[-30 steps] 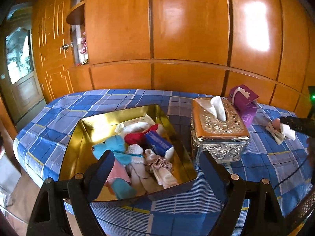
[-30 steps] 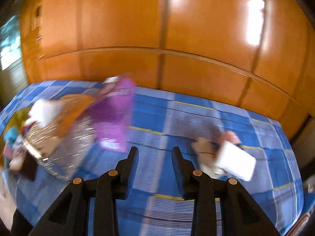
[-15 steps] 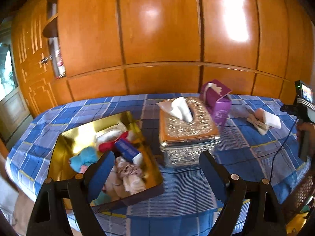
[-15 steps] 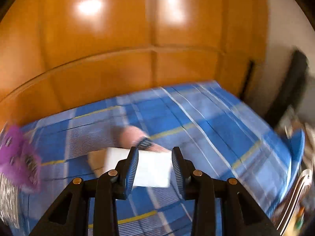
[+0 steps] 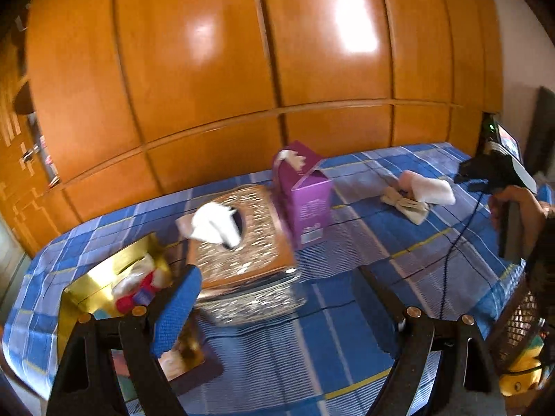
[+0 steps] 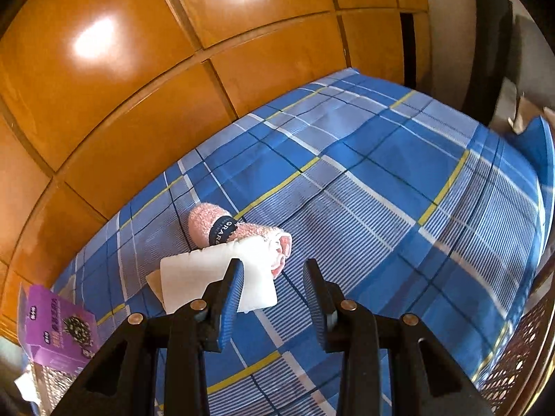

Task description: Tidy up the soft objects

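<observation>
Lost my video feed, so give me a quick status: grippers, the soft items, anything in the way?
Both grippers open, empty. Pink rolled towel and white folded cloth lie on the blue plaid cover, just left of right gripper. Nothing blocking.

1. Rolled pink fluffy towel with dark band (image 6: 222,226), lying on its side on the blue plaid bedspread (image 6: 364,187).
2. White folded cloth (image 6: 215,277) touching the roll, flat.
3. Beige cloth (image 5: 409,204) partly beneath.
4. Gold tray (image 5: 90,280) holding mixed soft items.

Bare bedspread (image 6: 399,215) lies open right of the white pad (image 6: 211,277); tissue box (image 5: 242,242) and purple carton (image 5: 307,197) crowd the left.
</observation>
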A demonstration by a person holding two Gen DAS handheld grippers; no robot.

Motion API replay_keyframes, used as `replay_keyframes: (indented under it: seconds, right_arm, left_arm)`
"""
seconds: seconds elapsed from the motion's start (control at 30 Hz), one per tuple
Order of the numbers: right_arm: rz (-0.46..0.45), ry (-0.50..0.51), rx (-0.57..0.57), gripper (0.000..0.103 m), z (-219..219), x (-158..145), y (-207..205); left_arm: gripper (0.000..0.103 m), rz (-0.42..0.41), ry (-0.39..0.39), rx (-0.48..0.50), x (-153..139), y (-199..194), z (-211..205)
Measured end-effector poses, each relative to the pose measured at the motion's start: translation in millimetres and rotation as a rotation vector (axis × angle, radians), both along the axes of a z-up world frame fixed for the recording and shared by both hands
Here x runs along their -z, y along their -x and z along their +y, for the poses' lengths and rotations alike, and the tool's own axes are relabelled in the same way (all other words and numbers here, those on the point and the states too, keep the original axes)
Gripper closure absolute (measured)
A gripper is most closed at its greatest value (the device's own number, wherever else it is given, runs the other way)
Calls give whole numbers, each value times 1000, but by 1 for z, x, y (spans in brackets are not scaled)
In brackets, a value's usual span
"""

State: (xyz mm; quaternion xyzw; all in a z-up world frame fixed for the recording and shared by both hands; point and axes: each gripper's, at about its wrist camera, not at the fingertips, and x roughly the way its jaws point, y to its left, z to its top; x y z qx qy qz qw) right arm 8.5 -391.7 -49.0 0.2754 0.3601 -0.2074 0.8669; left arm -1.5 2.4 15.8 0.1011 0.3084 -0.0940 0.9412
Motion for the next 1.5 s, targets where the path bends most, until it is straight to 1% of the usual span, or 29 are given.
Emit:
replay_keyframes:
  seconds: [0.13, 0.3, 0.37, 0.4, 0.47, 0.53, 0.63, 0.7, 0.77, 0.8, 0.87, 1.03, 1.1, 1.2, 1.33, 1.37, 1.4, 1.43, 1.47, 1.5]
  right_arm:
    - [-28, -57, 47, 68, -12, 1, 7]
    - [-51, -167, 105, 68, -30, 8, 15]
    - [-56, -205, 119, 68, -34, 11, 17]
    - [-58, -222, 122, 68, -36, 13, 18]
    - [-60, -251, 122, 68, -38, 16, 18]
    - [-61, -270, 115, 68, -39, 17, 16]
    - [-65, -284, 95, 67, -37, 18, 14]
    - [-70, -295, 85, 67, -36, 18, 14]
    - [-81, -314, 83, 67, -37, 19, 15]
    - [-89, -326, 89, 67, -39, 20, 16]
    - [-110, -351, 106, 63, -43, 20, 20]
    - [-121, -402, 103, 63, -46, 24, 21]
    - [-121, -414, 98, 63, -46, 25, 20]
    - [-121, -434, 100, 63, -47, 28, 20]
    - [-117, -475, 103, 62, -49, 34, 20]
    - [-114, -484, 98, 62, -49, 35, 19]
    - [-114, -489, 95, 62, -49, 36, 19]
    - [-113, -491, 91, 62, -49, 37, 19]
    - [-111, -491, 89, 62, -49, 37, 19]
    - [-107, -490, 89, 62, -48, 38, 18]
  left_arm:
    - [14, 32, -7, 81, 3, -13, -29]
    - [14, 67, -7, 164, 9, -29, -64]
    - [14, 97, -3, 191, 13, -38, -78]
    - [14, 123, 13, 210, 17, -45, -87]
    - [15, 156, 19, 223, 23, -56, -98]
    - [17, 187, 19, 235, 29, -71, -114]
    - [21, 241, 45, 242, 39, -90, -134]
    - [30, 275, 54, 239, 47, -104, -148]
    - [34, 298, 66, 236, 52, -115, -161]
    - [34, 299, 75, 244, 52, -118, -166]
    - [34, 292, 100, 269, 51, -128, -179]
    - [27, 298, 148, 325, 52, -161, -211]
    - [17, 304, 171, 347, 55, -175, -223]
    - [15, 336, 209, 355, 64, -199, -240]
    - [15, 424, 265, 358, 84, -227, -262]
    - [17, 442, 281, 359, 87, -232, -265]
    - [22, 457, 294, 357, 91, -236, -268]
    - [30, 478, 313, 357, 95, -240, -271]
    - [58, 498, 327, 370, 98, -243, -273]
    - [69, 526, 343, 392, 101, -244, -276]
